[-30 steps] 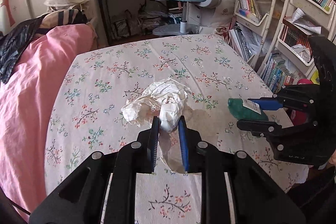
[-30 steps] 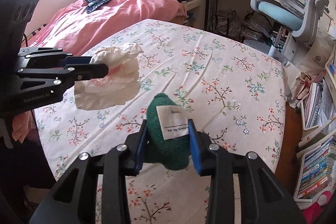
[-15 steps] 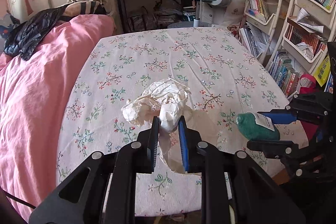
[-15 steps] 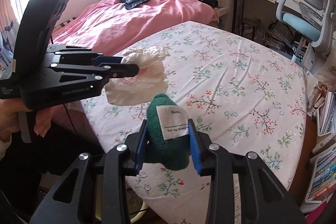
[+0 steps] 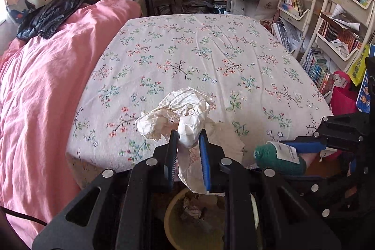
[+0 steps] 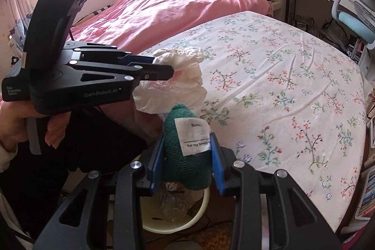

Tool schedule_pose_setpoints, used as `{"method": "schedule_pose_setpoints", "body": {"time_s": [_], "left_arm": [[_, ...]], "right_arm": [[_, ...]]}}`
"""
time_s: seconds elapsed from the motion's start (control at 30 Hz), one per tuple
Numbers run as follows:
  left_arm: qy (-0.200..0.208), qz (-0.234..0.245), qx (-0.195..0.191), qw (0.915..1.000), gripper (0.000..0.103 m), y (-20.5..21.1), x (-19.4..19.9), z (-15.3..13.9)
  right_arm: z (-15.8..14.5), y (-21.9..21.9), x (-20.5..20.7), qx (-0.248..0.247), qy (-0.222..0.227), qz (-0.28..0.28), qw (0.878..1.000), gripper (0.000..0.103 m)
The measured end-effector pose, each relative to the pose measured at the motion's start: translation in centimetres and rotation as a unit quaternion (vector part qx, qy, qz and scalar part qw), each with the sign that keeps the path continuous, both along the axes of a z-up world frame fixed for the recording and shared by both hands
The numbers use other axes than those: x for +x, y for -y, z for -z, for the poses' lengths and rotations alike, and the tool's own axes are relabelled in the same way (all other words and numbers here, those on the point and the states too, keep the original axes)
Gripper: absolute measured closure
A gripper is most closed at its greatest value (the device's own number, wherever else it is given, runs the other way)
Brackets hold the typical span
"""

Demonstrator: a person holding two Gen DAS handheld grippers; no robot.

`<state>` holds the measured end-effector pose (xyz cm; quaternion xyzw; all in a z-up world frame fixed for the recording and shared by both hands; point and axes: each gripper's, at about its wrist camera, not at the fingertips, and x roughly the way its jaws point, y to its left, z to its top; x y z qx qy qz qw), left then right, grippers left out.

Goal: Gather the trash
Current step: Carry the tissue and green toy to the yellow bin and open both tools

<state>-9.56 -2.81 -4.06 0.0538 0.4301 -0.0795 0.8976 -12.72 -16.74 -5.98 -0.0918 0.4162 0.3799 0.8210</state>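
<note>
While both tools hang out past the near edge of the flowered bench (image 5: 211,57), the left hand-held gripper (image 5: 188,144) has its two fingers pinched onto a crumpled white paper wad (image 5: 180,114), which bulges out ahead of the tips and trails a loose flap down between them. From the right wrist camera that same left hand-held gripper (image 6: 164,69) reaches in level from the left, the paper wad (image 6: 185,76) held in the air just off the bench edge (image 6: 281,90), and the person's left hand (image 6: 21,123) is wrapped round its grip, partly cut by the frame. Over on the right, the right hand-held gripper (image 6: 187,154) is clamped on a green knitted bundle (image 6: 182,156) carrying a white label (image 6: 194,136); only part of the label's print is legible. In the left view the green knitted bundle (image 5: 279,159) sits just right of the paper. Below both loads, a pale yellow bin (image 6: 164,224) stands on the floor, mostly hidden behind the gripper bodies; its contents look like crumpled scraps, hard to make out. The bin's rim (image 5: 171,212) peeks between the left fingers too.
</note>
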Motion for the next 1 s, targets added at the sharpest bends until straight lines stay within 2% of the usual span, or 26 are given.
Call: {"method": "schedule_pose_setpoints", "body": {"time_s": [0.23, 0.53, 0.73, 0.87, 1.0], "left_arm": [[-0.02, -0.016, -0.003, 0.9997, 0.085, -0.5, -3.1, 0.7], [-0.049, -0.033, -0.012, 0.9982, 0.085, -1.1, -5.8, 1.9], [-0.084, -0.042, -0.025, 0.9953, 0.085, -1.0, -7.5, 3.3], [-0.098, -0.054, -0.039, 0.9929, 0.085, -1.3, -8.1, 3.8], [-0.102, -0.062, -0.046, 0.9918, 0.072, -1.5, -8.5, 3.9]], "right_arm": [[1.5, -1.7, -2.4, -0.017, -0.023, -0.023, 0.999, 0.066], [3.0, -2.8, -3.5, -0.045, -0.041, -0.036, 0.997, 0.063], [4.5, -3.6, -4.0, -0.079, -0.058, -0.044, 0.994, 0.057], [4.3, -3.0, -3.9, -0.084, -0.054, -0.026, 0.995, 0.051], [4.3, -1.9, -3.7, -0.093, -0.048, 0.01, 0.994, 0.045]]}}
